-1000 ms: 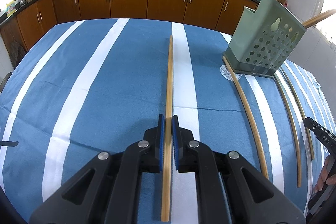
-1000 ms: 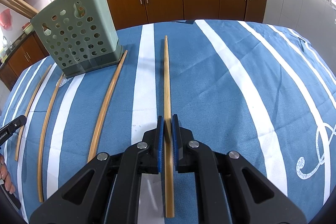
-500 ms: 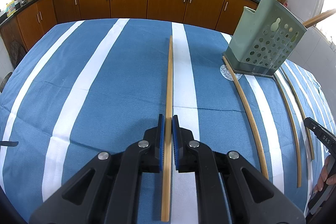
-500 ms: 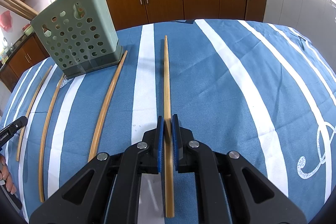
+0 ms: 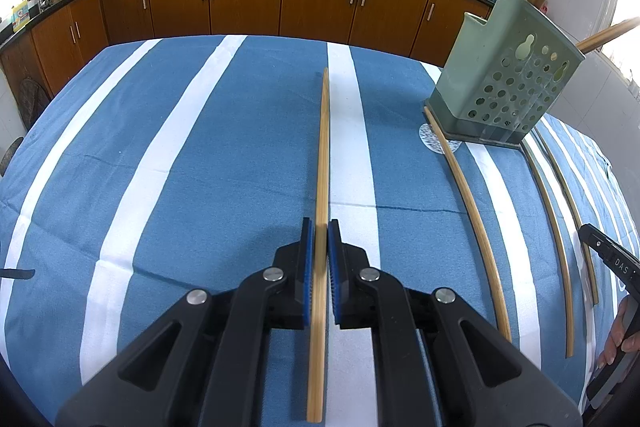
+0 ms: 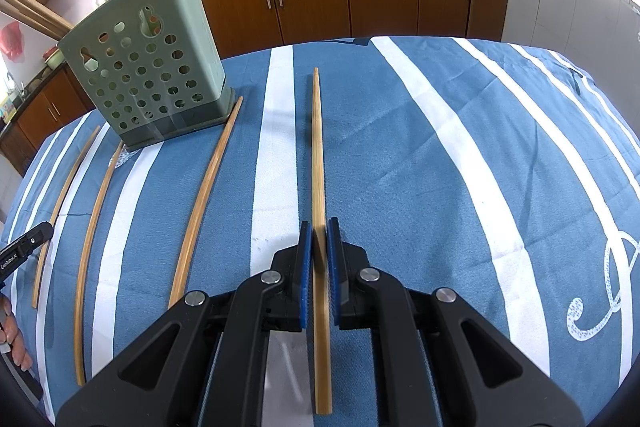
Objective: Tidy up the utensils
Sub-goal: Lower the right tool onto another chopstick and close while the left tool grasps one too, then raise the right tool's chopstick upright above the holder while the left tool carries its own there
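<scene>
My left gripper [image 5: 319,227] is shut on a long bamboo chopstick [image 5: 322,147] that points away along the table. My right gripper [image 6: 319,227] is shut on another bamboo chopstick [image 6: 317,147], also pointing forward. A green perforated utensil holder [image 5: 504,83] stands at the right of the left wrist view, with several chopsticks upright in it. It also shows at the left of the right wrist view [image 6: 148,67]. Three loose chopsticks [image 5: 472,211] lie on the cloth beside the holder; they also show in the right wrist view [image 6: 204,195].
The table carries a blue cloth with white stripes [image 5: 180,167]. Brown kitchen cabinets [image 5: 248,3] and a counter with woks stand behind it. The right gripper's body [image 5: 612,259] shows at the right edge of the left wrist view.
</scene>
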